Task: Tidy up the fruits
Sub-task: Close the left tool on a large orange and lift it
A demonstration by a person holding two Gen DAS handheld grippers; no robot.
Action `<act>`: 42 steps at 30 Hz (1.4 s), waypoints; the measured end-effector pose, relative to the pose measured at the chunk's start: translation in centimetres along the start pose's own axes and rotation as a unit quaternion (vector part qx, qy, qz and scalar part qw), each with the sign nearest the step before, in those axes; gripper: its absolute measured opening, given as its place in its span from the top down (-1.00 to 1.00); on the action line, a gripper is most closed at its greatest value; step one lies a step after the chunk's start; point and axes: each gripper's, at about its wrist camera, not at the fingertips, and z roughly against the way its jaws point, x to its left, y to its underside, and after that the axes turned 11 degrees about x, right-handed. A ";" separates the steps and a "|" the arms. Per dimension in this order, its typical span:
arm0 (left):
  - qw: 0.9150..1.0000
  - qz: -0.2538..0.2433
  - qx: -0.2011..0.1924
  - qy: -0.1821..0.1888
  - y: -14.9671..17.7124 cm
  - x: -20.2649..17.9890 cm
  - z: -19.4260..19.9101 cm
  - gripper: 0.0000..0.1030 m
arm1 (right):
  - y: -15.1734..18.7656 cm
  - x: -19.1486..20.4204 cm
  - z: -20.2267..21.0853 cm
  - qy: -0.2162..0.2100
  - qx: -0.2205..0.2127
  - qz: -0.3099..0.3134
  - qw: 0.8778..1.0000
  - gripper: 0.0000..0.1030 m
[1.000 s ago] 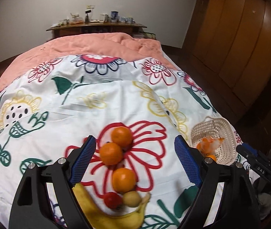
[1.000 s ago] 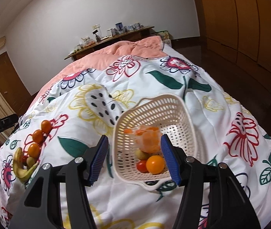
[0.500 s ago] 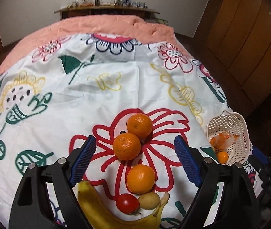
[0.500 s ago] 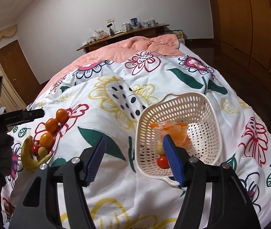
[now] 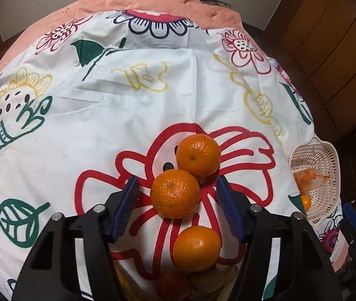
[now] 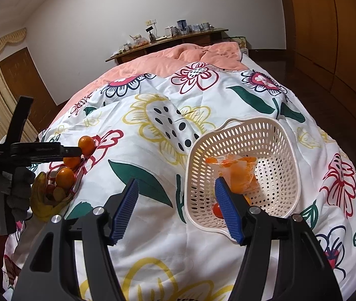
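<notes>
Three oranges lie in a row on the flowered bedspread. My left gripper (image 5: 178,195) is open, its blue pads either side of the middle orange (image 5: 175,193), not touching it. The far orange (image 5: 198,155) and the near orange (image 5: 196,248) flank it. A red fruit (image 5: 171,284), a small brown fruit (image 5: 206,279) and a banana (image 6: 40,200) lie nearest me. My right gripper (image 6: 176,210) is open and empty over the bedspread beside the white basket (image 6: 286,175), which holds a bagged orange fruit (image 6: 238,173) and a red fruit (image 6: 217,209).
The basket (image 5: 328,175) sits at the bed's right edge in the left wrist view. A pink quilt (image 6: 178,57) covers the far bed, with a cluttered wooden shelf (image 6: 168,40) behind. Wooden wardrobe doors (image 6: 333,25) line the right side.
My left gripper has moved down and forward over the fruit row until its pads flank the middle orange. My right gripper has drifted left, away from the basket.
</notes>
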 end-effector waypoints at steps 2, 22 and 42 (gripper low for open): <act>1.000 -0.001 0.004 -0.002 0.0 -0.1 -0.4 -0.12 | 0.0 0.0 0.0 0.000 0.001 0.001 1.000 -0.23; 0.998 -0.019 -0.065 0.011 2.3 -0.2 5.3 0.20 | -0.9 4.9 -1.4 -0.065 0.044 0.046 0.996 -0.23; 0.988 0.002 -0.142 0.060 6.1 4.0 11.9 0.20 | -4.6 17.9 -9.6 -0.160 0.194 0.106 0.962 -0.10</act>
